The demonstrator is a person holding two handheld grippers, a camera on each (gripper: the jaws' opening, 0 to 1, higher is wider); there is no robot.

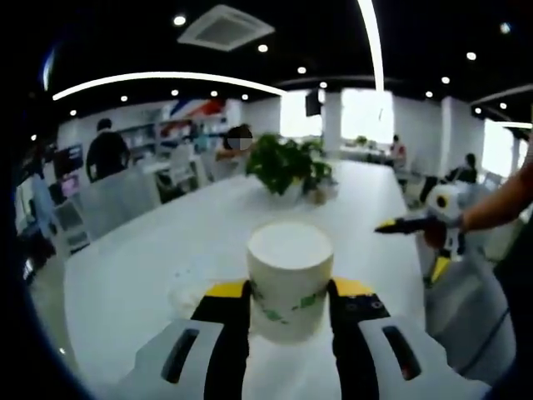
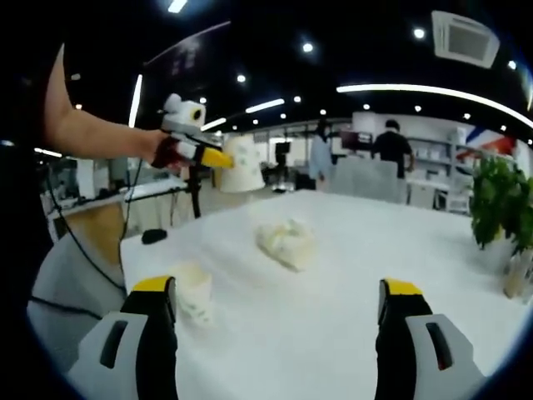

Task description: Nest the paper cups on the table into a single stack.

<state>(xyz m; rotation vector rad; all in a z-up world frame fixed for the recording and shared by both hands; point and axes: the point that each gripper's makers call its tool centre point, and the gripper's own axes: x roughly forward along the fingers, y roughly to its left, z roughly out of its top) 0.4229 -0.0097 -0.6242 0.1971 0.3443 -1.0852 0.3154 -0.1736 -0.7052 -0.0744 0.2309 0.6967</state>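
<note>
White table [image 2: 350, 275]: left gripper [image 1: 290, 298] clamps paper cup [image 1: 289, 279]; right gripper [image 2: 279, 312] apparently spread.

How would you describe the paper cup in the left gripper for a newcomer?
Find the long white table. Above its far corner, the left gripper clamps a paper cup. Unlike the cups lying on the tabletop, it is held aloft.

Bright ceiling strips, window glare, soft blur, fisheye-warped edges
</note>
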